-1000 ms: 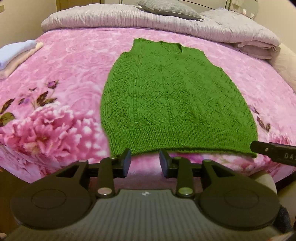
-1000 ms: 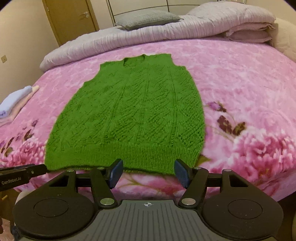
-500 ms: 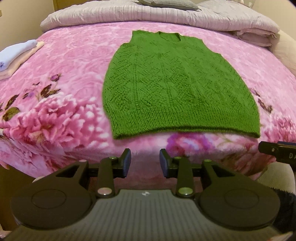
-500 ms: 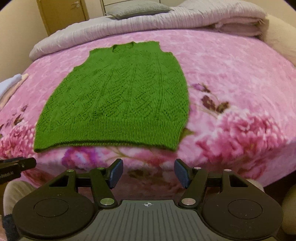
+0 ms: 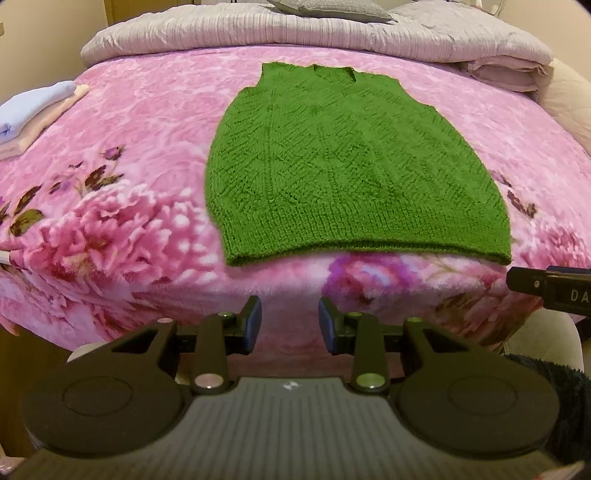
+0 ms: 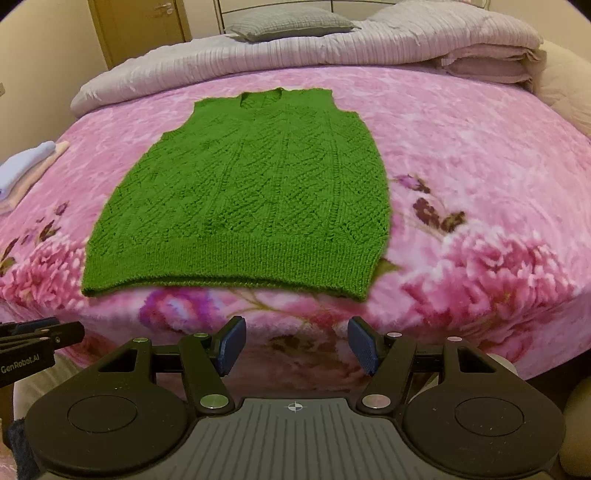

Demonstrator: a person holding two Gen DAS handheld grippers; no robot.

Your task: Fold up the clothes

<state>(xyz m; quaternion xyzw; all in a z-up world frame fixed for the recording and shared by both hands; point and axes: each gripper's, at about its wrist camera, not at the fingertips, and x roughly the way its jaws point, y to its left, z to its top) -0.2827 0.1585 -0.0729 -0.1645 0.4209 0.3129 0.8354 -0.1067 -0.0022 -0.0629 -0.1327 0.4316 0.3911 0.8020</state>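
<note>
A green knitted sleeveless vest lies flat on the pink floral bedspread, neck toward the headboard, ribbed hem toward me near the bed's front edge. It also shows in the right wrist view. My left gripper is open and empty, below and short of the hem, off the bed's front side. My right gripper is open and empty, also short of the hem. The right gripper's tip shows at the right edge of the left wrist view; the left gripper's tip shows at the left edge of the right wrist view.
A stack of folded pale clothes lies at the bed's left edge, also in the right wrist view. A rolled lilac duvet and grey pillow lie along the head of the bed. A wooden door stands behind.
Both grippers have drawn back from the vest's hem, which now sits higher and farther off in both views. Both stay open; the vest has not moved.
</note>
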